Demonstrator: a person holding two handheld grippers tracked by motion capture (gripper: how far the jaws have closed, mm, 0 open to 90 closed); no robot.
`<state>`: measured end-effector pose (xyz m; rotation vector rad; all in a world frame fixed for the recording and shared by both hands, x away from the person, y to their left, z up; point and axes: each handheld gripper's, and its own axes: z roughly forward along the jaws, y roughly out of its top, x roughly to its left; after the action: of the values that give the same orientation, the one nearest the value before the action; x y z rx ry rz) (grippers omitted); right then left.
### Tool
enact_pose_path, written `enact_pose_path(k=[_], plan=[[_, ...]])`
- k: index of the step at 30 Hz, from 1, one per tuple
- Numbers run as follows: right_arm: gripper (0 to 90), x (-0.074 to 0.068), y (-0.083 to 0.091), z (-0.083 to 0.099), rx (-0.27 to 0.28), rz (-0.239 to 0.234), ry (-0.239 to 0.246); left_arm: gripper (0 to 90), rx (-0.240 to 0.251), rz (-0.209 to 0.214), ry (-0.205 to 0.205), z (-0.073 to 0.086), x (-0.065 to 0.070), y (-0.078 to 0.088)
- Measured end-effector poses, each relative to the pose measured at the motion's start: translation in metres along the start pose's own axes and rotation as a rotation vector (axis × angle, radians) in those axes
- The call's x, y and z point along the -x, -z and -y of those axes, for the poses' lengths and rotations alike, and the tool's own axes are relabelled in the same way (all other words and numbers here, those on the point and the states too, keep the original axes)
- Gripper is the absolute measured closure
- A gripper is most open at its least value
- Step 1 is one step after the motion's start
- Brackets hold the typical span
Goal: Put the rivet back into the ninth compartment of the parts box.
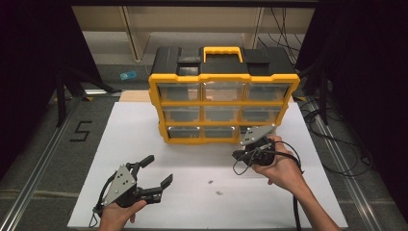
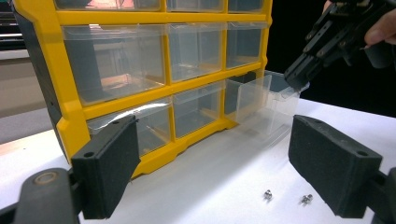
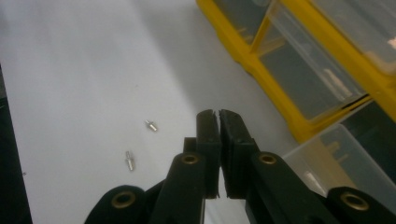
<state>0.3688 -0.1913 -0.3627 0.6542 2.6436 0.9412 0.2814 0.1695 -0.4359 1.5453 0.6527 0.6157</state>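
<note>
A yellow and black organizer (image 1: 223, 91) with clear drawers stands upright at the back of the white board. Its bottom right drawer (image 2: 261, 100) is pulled partway out, and the same drawer (image 3: 336, 161) lies just beside my right jaws. My right gripper (image 1: 239, 155) hangs in front of that drawer with its jaws shut and nothing between them, tips (image 3: 218, 114) pressed together. Two small metal screws (image 3: 151, 125) (image 3: 130, 160) lie loose on the board (image 1: 210, 182). My left gripper (image 1: 159, 169) rests low at the front left, jaws wide open (image 2: 215, 140) and facing the organizer (image 2: 154, 88).
The white board (image 1: 144, 144) covers the table, with bare room in front of the organizer. Cables (image 1: 337, 144) trail on the floor at the right. A metal rail (image 1: 43, 149) and a "5" mark (image 1: 79, 131) lie at the left. A small blue object (image 1: 128, 75) sits behind.
</note>
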Motion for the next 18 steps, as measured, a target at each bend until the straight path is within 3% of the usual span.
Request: enact_pose_path(k=[2,6,13,18], plan=[[87.5,0.006,0.007,0.001,0.030,0.019,0.007,16.3,-0.001,0.000,-0.001,0.000,0.000,0.000],[87.5,0.010,0.012,0.002,0.037,0.017,-0.001,16.3,-0.001,0.000,0.000,0.000,0.000,0.000],[87.5,0.023,0.023,0.006,0.080,0.055,-0.018,16.3,0.000,0.000,0.000,0.000,0.000,0.000],[87.5,0.029,0.028,0.010,0.078,0.085,-0.038,16.3,0.000,0.000,-0.002,0.000,0.000,0.000]])
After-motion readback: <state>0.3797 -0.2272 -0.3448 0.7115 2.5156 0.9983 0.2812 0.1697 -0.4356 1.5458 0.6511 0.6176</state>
